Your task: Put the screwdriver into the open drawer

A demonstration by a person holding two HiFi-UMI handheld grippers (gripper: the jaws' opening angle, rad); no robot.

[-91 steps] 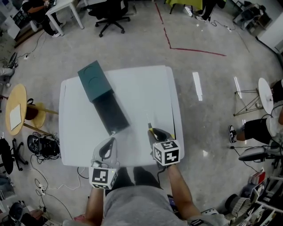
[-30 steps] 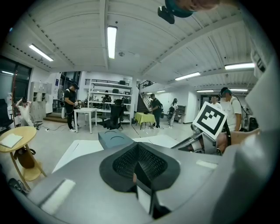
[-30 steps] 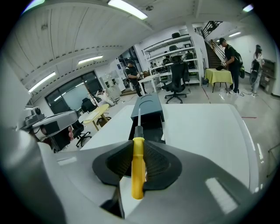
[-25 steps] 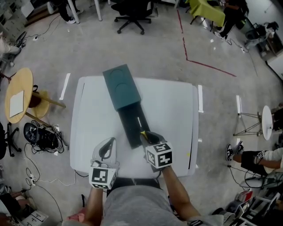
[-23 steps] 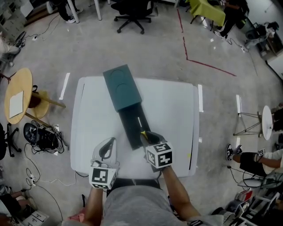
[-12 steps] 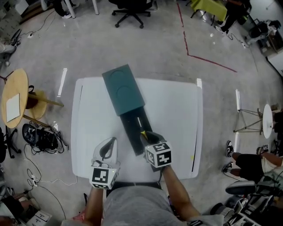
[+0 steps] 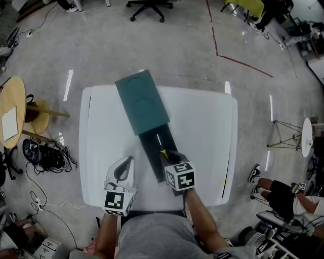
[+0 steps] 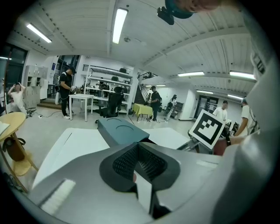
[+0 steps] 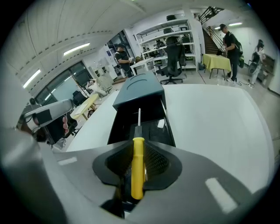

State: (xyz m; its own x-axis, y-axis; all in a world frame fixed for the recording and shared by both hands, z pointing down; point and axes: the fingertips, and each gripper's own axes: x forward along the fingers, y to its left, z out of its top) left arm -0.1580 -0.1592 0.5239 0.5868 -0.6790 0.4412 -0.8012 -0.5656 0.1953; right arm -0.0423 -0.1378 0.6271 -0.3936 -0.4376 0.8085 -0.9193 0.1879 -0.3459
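Note:
A screwdriver (image 9: 138, 164) with a yellow handle and a thin metal shaft is clamped in my right gripper (image 9: 136, 168), its tip (image 7: 159, 140) pointing forward over the open drawer (image 9: 141, 127). The black drawer (image 7: 159, 154) is pulled out of a dark teal cabinet (image 7: 142, 101) on the white table (image 7: 202, 126). In the head view my right gripper (image 7: 167, 154) hangs over the drawer's near end. My left gripper (image 7: 123, 169) is over the table left of the drawer, its jaws shut with nothing between them (image 8: 139, 164).
A small white tag (image 9: 161, 124) lies inside the drawer. Round wooden stools (image 7: 12, 114) and cables stand on the floor to the left of the table. An office chair (image 7: 147, 6) is beyond the table's far edge. People stand by desks in the background.
Both grippers have sunk a little toward the table and the drawer, and the right one still holds the screwdriver. The head view has shifted, so the table sits lower and larger.

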